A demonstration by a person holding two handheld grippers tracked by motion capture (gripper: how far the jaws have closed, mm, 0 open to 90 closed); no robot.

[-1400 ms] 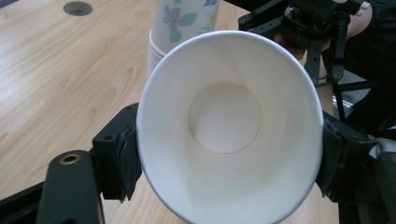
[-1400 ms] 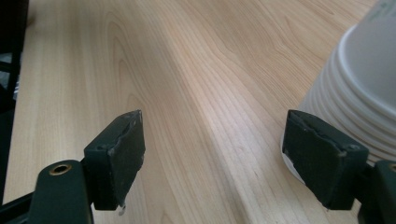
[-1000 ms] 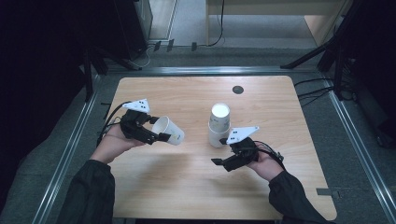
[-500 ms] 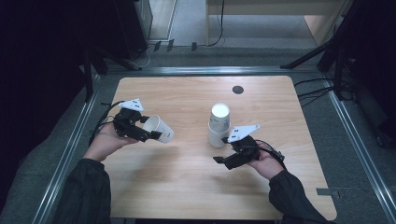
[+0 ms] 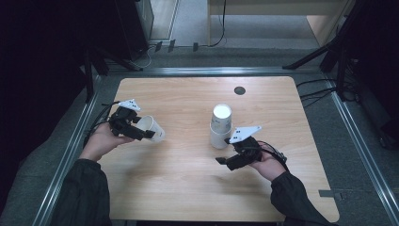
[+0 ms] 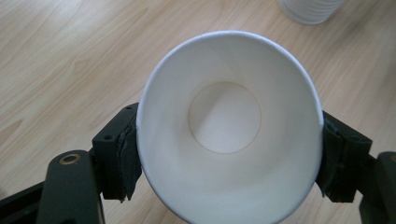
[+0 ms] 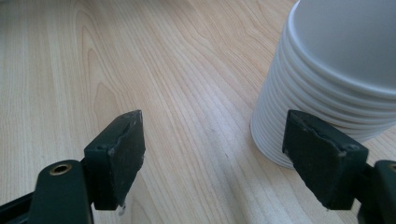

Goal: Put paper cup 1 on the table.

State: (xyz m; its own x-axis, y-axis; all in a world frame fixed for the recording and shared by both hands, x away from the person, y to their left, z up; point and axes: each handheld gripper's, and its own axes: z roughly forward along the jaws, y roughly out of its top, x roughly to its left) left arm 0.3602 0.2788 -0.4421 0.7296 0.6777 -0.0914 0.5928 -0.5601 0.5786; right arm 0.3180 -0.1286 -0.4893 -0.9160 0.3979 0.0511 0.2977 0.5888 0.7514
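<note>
Paper cup [image 6: 231,126] is clamped on its side in the left gripper [image 5: 136,129], mouth toward the camera, over the tabletop's [image 5: 188,188] left part. Right gripper [image 5: 230,157] fingers are spread empty beside the cup stack [image 5: 220,126], which lies nearer that hand.

A light wooden counter [image 5: 188,188] with rounded corners, a small dark round disc [image 5: 240,90] set near its far edge — grey floor [image 5: 263,54] beyond, crossed by black cables [image 5: 313,92].
</note>
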